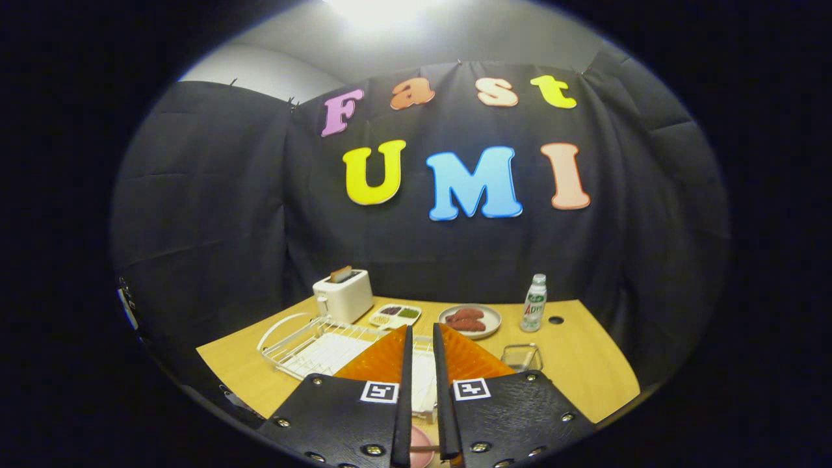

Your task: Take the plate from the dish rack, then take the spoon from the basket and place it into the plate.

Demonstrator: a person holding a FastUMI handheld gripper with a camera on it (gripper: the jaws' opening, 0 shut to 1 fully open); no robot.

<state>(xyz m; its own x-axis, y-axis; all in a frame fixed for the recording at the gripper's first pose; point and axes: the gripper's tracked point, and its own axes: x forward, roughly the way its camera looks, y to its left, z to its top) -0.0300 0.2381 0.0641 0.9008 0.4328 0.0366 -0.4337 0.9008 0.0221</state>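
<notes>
We look out over a wooden table (585, 370) from well above it, and the largest thing on it is the white wire dish rack (312, 344), lying at about ten o'clock from the fingertips and running under them toward the near edge. Behind it at eleven o'clock stands a white toaster (343, 296); at twelve a divided tray (395, 315), at one o'clock a dish of sausages (469, 320), then a small bottle (534, 303) and a clear glass container (521, 356). Our gripper (421, 333) has its fingers close together with a narrow gap, clamped on nothing we can see. A pink plate (419, 452) shows low in that gap, at six o'clock, under the fingers. We cannot make out the basket or the spoon, so we judge the next move must first turn to find them
</notes>
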